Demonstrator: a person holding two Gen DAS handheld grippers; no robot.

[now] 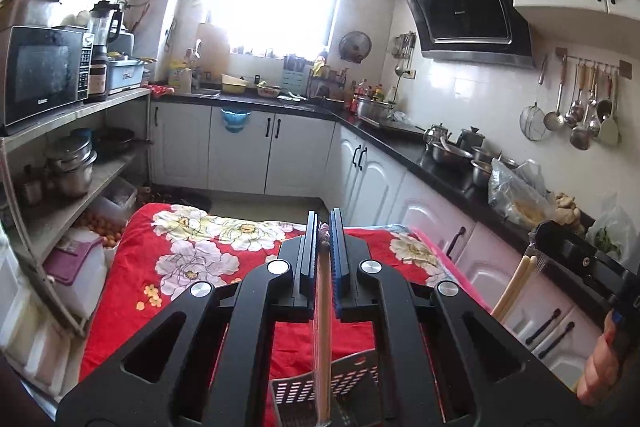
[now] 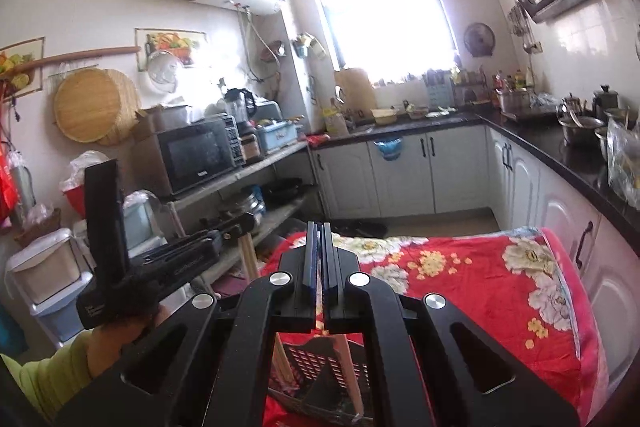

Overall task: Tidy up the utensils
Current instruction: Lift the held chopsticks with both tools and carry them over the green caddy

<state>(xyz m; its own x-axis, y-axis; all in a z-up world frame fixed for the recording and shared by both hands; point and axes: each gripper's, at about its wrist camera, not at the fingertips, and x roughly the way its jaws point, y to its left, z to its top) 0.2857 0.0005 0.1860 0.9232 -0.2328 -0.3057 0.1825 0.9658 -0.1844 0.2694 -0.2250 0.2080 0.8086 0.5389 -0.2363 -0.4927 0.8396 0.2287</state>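
Here both grippers, left gripper (image 1: 325, 227) and right gripper (image 2: 320, 239), seemingly pinch chopsticks (image 1: 323, 339).

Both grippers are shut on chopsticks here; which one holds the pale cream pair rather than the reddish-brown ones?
The right gripper: the left wrist view shows pale cream chopsticks hanging from it. The left gripper clamps reddish-brown chopsticks above the slotted basket.

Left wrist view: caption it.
Left gripper clamps wooden chopsticks above slotted grey plastic basket on red floral cloth.

Open red floral tablecloth (image 1: 168, 267) across frame centre, passable. Slotted basket (image 1: 352, 379) blocking bottom centre. Shelf rack (image 1: 76, 203) hemming left edge, cabinets (image 1: 424, 211) hemming right.
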